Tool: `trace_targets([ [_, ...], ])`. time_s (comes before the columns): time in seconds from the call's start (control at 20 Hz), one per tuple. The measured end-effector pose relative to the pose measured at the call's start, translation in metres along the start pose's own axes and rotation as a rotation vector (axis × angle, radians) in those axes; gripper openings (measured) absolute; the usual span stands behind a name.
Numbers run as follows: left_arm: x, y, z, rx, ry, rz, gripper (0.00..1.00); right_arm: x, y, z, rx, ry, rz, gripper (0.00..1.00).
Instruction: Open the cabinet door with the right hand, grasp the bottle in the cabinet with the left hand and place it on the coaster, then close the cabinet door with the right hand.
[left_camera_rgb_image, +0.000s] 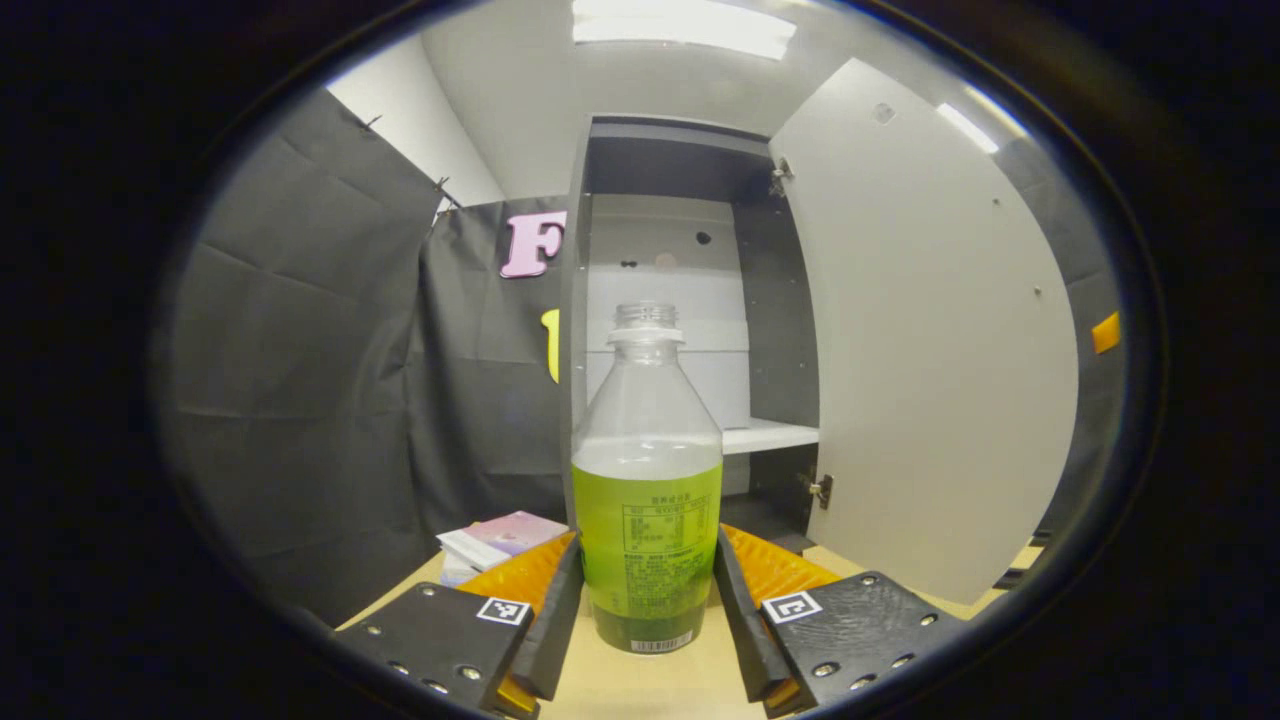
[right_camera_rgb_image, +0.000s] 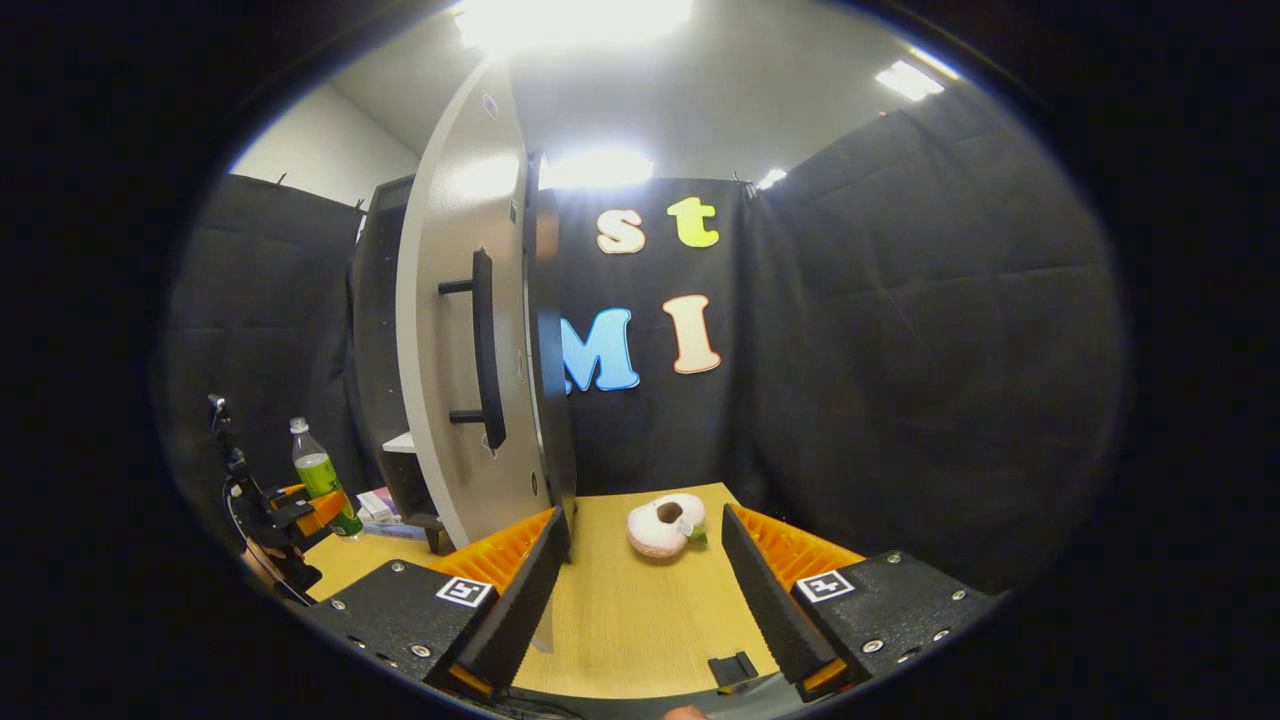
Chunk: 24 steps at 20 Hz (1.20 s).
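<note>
Left gripper (left_camera_rgb_image: 648, 590): fingers set on either side of the bottle (left_camera_rgb_image: 647, 500), close against its lower body; actual pressure from both sides cannot be confirmed. Bottle: clear plastic, upright, green liquid up to about mid-height, printed label on the lower half, base on the light wooden table (left_camera_rgb_image: 640, 685). Behind the bottle: dark cabinet (left_camera_rgb_image: 690, 160) with a white shelf (left_camera_rgb_image: 765, 435) inside. Cabinet door (left_camera_rgb_image: 920, 340): white, swung wide open to the right of the opening, hinges visible along its inner edge. Left of the bottle, on the table: small stack of flat packets (left_camera_rgb_image: 500, 540).

Right gripper (right_camera_rgb_image: 640, 590): fingers spread wide, nothing between them, above the table (right_camera_rgb_image: 640, 620). Door (right_camera_rgb_image: 450, 340) seen nearly edge-on at left, black bar handle (right_camera_rgb_image: 485, 350) on its outer face, apart from the fingers. Between and beyond the fingers: round pale pink coaster (right_camera_rgb_image: 660, 525) with a dark centre spot and a small green leaf. Far left in the right gripper view: bottle (right_camera_rgb_image: 320, 485) standing well apart from the coaster, left gripper (right_camera_rgb_image: 305, 510) around it.
</note>
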<state>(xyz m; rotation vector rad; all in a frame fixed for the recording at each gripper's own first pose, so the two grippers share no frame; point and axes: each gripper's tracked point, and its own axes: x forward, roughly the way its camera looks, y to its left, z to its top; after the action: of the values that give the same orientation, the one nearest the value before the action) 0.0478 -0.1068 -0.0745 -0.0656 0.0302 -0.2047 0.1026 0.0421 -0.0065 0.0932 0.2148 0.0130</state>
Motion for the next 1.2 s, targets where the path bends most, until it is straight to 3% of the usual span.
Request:
trace_targets([
  [0.3,-0.028,-0.001,-0.045,0.0,0.036,0.007,0.69,0.003,0.01,-0.005,-0.013,-0.002,0.021,0.95],
  [0.6,-0.059,-0.002,-0.086,-0.031,0.067,0.012,0.69,0.005,-0.001,0.007,0.007,-0.076,-0.032,0.95],
  [0.65,-0.064,0.0,-0.095,-0.037,0.078,0.02,0.69,0.007,-0.003,0.007,0.024,-0.079,-0.04,0.92],
  [0.8,-0.08,0.007,-0.12,-0.05,0.102,0.047,0.69,0.01,-0.009,0.003,0.046,-0.058,-0.053,0.94],
  [1.2,-0.106,0.016,-0.183,-0.091,0.179,0.103,0.69,0.01,-0.009,-0.012,-0.039,-0.023,-0.081,0.94],
])
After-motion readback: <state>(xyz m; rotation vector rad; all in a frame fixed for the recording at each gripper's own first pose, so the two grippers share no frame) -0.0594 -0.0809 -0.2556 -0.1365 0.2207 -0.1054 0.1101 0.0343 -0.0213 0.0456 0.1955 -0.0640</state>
